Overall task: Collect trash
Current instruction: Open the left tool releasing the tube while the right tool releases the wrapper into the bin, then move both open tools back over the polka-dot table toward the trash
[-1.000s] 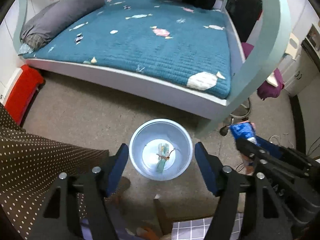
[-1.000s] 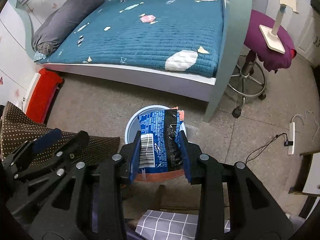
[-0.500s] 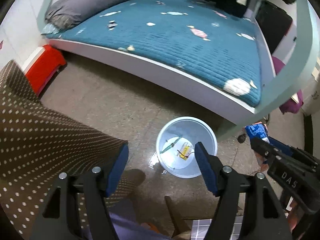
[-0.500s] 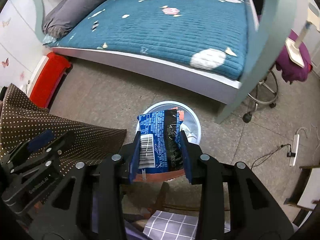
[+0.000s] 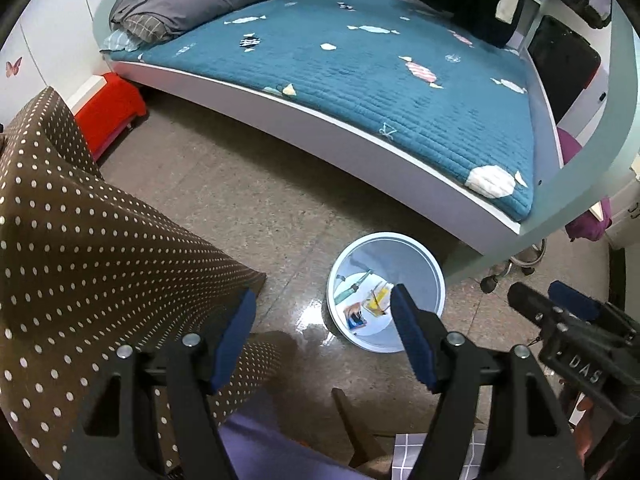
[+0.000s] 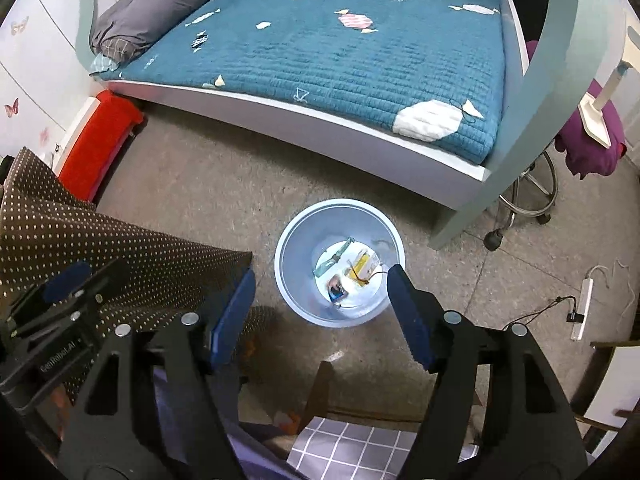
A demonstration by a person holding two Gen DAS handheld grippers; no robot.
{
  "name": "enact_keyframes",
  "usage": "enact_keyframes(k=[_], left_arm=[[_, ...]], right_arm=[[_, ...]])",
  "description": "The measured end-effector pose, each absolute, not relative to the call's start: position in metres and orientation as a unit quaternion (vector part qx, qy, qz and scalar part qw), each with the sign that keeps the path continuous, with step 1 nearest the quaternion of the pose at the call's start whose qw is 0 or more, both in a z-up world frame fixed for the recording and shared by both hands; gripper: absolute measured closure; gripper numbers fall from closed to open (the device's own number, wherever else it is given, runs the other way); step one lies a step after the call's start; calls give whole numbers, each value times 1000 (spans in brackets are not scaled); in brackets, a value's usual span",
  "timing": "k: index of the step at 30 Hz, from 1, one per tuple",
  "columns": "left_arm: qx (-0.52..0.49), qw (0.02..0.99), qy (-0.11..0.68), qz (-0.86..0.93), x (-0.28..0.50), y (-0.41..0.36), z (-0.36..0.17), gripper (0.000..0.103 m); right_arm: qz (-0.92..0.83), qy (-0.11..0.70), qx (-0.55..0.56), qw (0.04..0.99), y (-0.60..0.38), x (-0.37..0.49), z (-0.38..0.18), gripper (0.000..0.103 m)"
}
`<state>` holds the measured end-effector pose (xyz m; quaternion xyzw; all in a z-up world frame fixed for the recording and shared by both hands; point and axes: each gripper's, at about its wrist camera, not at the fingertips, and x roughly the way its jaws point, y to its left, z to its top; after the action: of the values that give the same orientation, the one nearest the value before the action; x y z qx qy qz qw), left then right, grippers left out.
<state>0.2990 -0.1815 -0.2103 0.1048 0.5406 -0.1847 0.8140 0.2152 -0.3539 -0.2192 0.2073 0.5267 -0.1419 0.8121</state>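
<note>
A: Our right gripper (image 6: pixel 320 312) was clamped on the crumpled blue foil snack wrapper a second ago, held just over the round pale-blue plastic waste bin (image 6: pixel 296 240). Now its jaws are opening and nothing sits between the blue pads.

B: So where is the wrapper?

A: Down in the bin. In the right wrist view there is a small dark blue crumple, the blue foil snack wrapper (image 6: pixel 337 290), on the bin floor, beside a teal pen-like stick (image 6: pixel 334 258) and a yellow-and-white scrap of packaging (image 6: pixel 362 266). The left wrist view shows the same wrapper (image 5: pixel 356 318) lying at the near side of the bin floor (image 5: pixel 432 268).

B: And our left gripper?

A: The left gripper (image 5: pixel 324 336) stands wide with nothing in it, as it did a second ago. It now looks at the bin from further left, over the brown white-dotted cloth (image 5: pixel 80 240).

B: What does that mean for the job?

A: We judge this piece is collected. Both grippers are free, so the next thing is to find more trash. The grey stone floor (image 6: pixel 200 184) between bin and the bed with the teal quilted cover (image 6: pixel 340 48) shows none that we can make out.

B: Anything to watch?

A: The bin stands close to the bed's pale green post (image 6: pixel 480 192); we should lift clear before swinging away.
</note>
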Motion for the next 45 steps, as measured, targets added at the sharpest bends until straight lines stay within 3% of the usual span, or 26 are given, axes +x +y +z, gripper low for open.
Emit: enact_keyframes(k=[25, 45], left_arm=[[87, 839, 498, -201, 257, -164, -158, 33], [43, 885, 438, -153, 228, -92, -100, 28]], right_arm=[[-138, 480, 189, 845, -330, 182, -163, 35], [-80, 444, 154, 879, -273, 186, -120, 30]])
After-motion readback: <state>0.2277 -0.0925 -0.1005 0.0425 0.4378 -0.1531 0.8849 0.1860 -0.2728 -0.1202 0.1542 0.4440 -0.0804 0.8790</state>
